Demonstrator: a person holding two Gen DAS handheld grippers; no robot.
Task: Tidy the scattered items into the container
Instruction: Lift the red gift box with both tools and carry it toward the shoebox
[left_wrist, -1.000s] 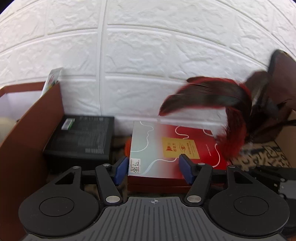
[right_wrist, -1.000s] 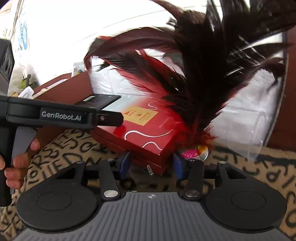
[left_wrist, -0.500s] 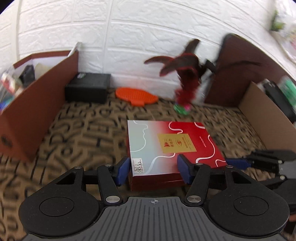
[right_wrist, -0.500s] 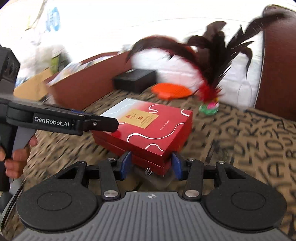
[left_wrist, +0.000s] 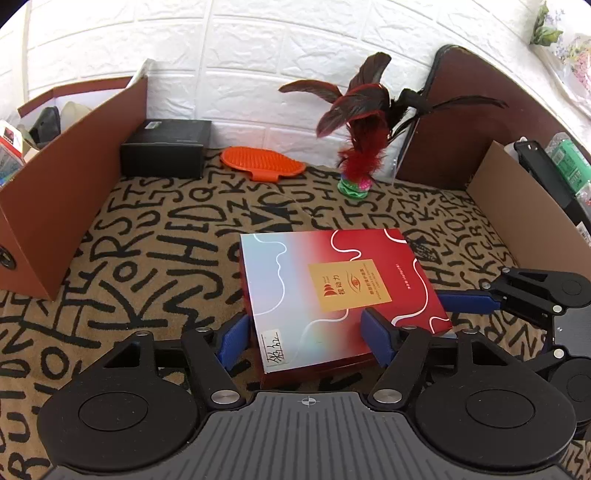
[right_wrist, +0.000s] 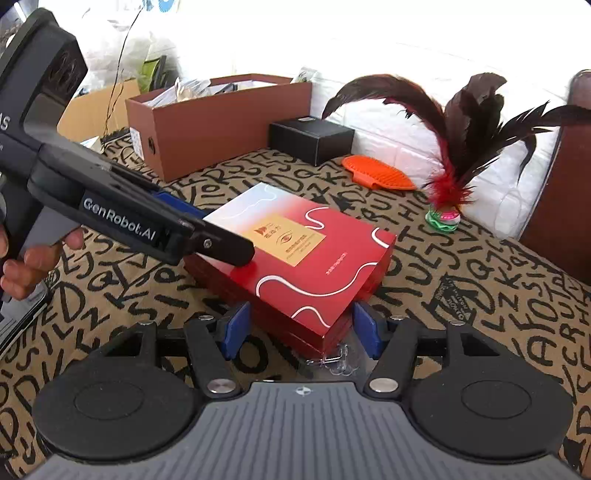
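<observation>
Lying flat on the letter-patterned cloth, in front of the feather toy: flat red box, shiny, with white curls. Gripping its near corners with left gripper and right gripper. Open cloth all around.

Left claw housing: "GenRobot.AI" in pale letters along its side; the letters "AS" show higher up at the picture's left edge, the rest cut off.
Red box gold panel: a red logo and Chinese characters, "视动力" as best I can make out; the smaller lines are too fine to read.
Red box white sticker, near corner: handwritten characters, not legible.
Patterned cloth: bold black capitals all over, such as H, E, D, R, S, K, Q.
Black box top: a small label, unreadable.
</observation>
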